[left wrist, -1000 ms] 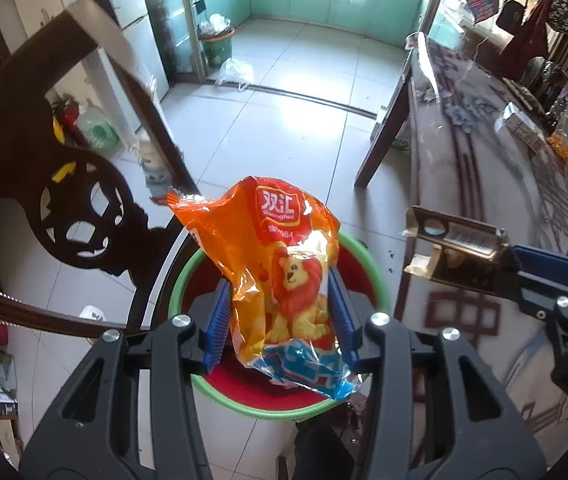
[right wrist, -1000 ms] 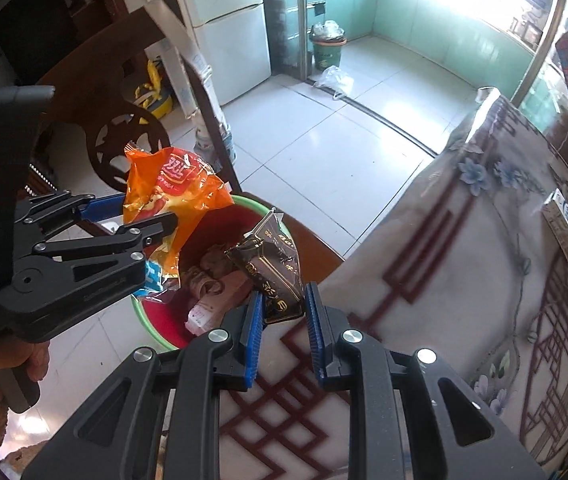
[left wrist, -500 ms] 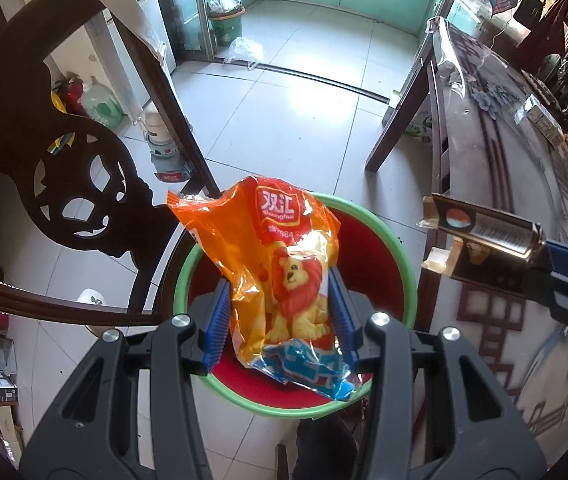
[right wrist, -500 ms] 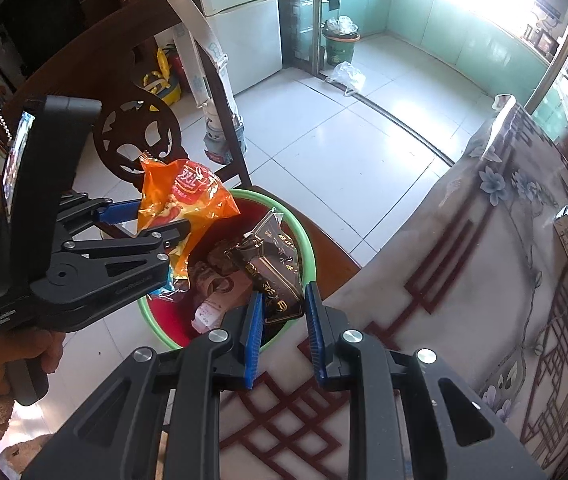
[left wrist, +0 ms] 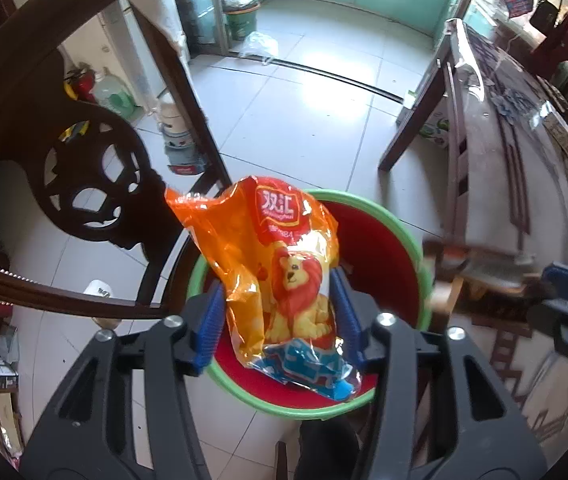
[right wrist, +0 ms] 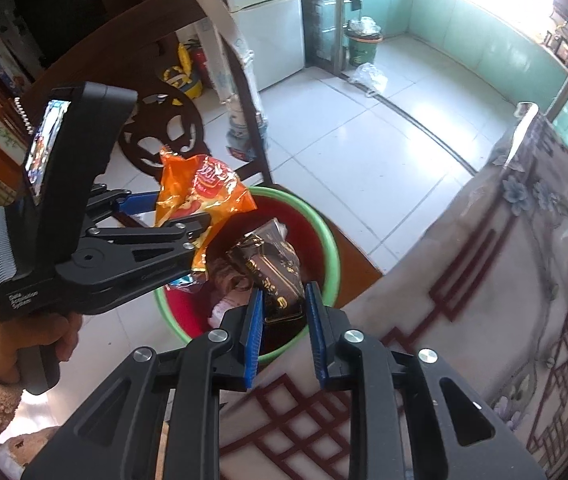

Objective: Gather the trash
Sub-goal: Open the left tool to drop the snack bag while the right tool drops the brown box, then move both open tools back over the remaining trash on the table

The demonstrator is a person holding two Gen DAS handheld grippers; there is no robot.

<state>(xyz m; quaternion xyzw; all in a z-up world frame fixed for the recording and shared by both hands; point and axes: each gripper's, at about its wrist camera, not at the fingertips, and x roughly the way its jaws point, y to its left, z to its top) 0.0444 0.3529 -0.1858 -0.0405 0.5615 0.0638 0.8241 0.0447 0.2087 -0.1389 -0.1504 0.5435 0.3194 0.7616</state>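
Both pairs of jaws are opening. Left gripper (left wrist: 278, 320) has the orange snack bag (left wrist: 280, 276) upright between its spreading pads, directly above the green-rimmed red bin (left wrist: 407, 240). Right gripper (right wrist: 284, 332) loosens around a dark brown wrapper (right wrist: 272, 268), leaning over the bin's near rim beside the patterned surface (right wrist: 483, 280).
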